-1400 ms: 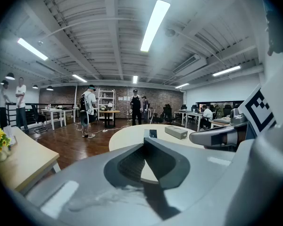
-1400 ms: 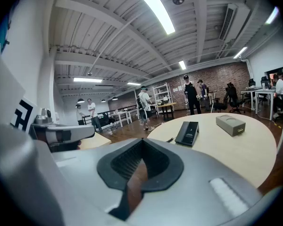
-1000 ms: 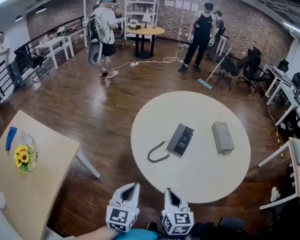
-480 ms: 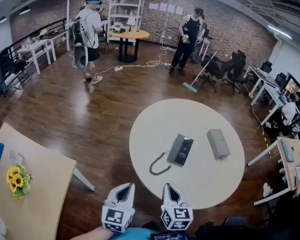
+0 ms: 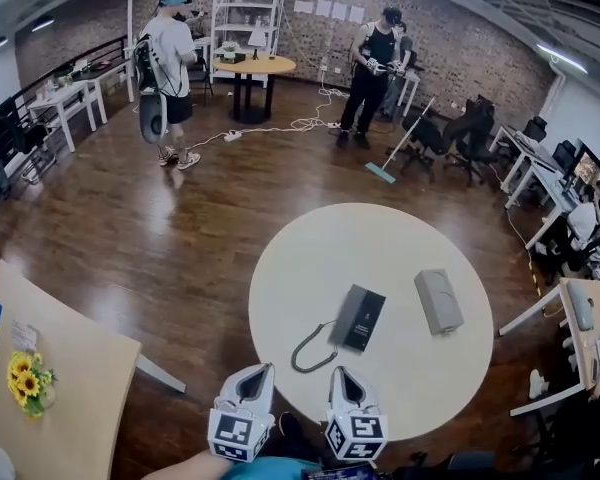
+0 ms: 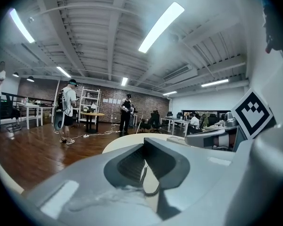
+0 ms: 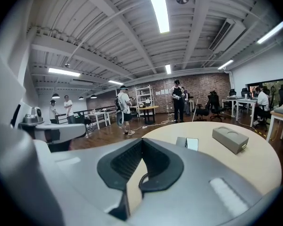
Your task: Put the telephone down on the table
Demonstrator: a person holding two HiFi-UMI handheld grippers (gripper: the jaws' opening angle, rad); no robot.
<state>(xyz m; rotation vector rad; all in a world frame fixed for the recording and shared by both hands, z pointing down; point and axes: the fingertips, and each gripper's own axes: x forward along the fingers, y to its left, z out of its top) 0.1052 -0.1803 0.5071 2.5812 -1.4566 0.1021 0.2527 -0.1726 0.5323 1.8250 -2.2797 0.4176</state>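
Right now your left claw [image 5: 260,371] and right claw [image 5: 339,374] sit side by side at the bottom centre of the head view. Each has its jaws drawn together on nothing. Just above them the dark telephone [image 5: 358,318] lies flat on the round surface [image 5: 320,258]. Its coiled cord [image 5: 308,345] curls off to the lower left, and a grey box [image 5: 439,301] lies near its right.

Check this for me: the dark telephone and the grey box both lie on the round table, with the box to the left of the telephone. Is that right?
Not quite. The grey box lies to the right of the dark telephone, not the left; the head view shows it. Both do lie on the round table.
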